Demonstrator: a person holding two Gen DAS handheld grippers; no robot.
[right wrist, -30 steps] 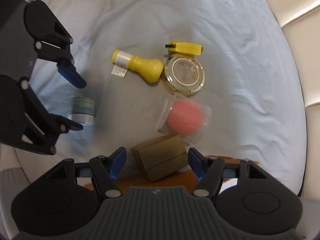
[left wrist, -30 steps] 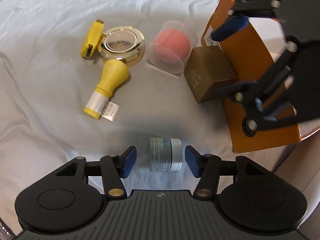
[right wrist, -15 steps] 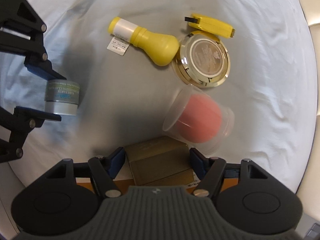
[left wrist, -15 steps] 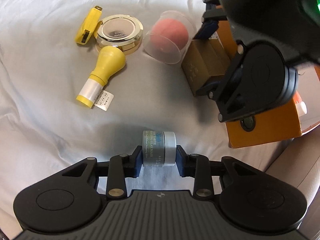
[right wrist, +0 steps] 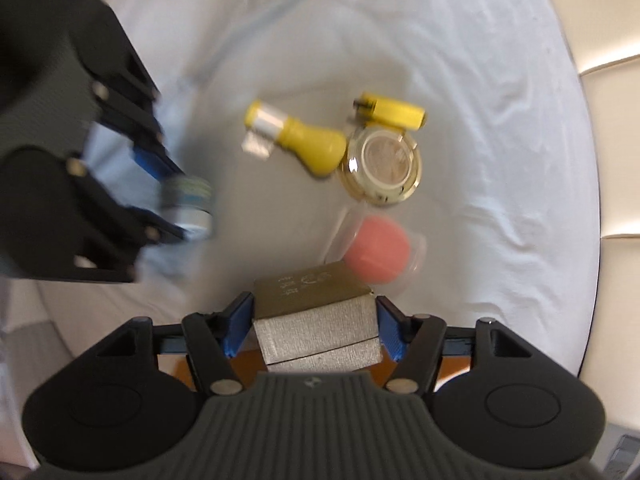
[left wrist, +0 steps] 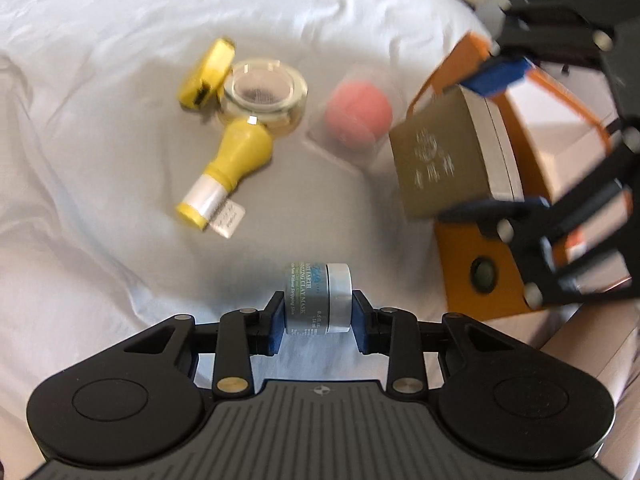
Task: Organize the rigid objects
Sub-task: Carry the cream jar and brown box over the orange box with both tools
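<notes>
While left gripper point(left wrist: 318, 326) clamps jar point(left wrist: 318, 304) | right gripper point(right wrist: 316, 326) grips gold box point(right wrist: 316, 312) | compact point(right wrist: 380, 168) apparently beside brush point(right wrist: 308, 144)

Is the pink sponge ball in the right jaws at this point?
No, the right gripper is clamped on the gold box, while the pink sponge ball lies in its clear case on the sheet.
</notes>
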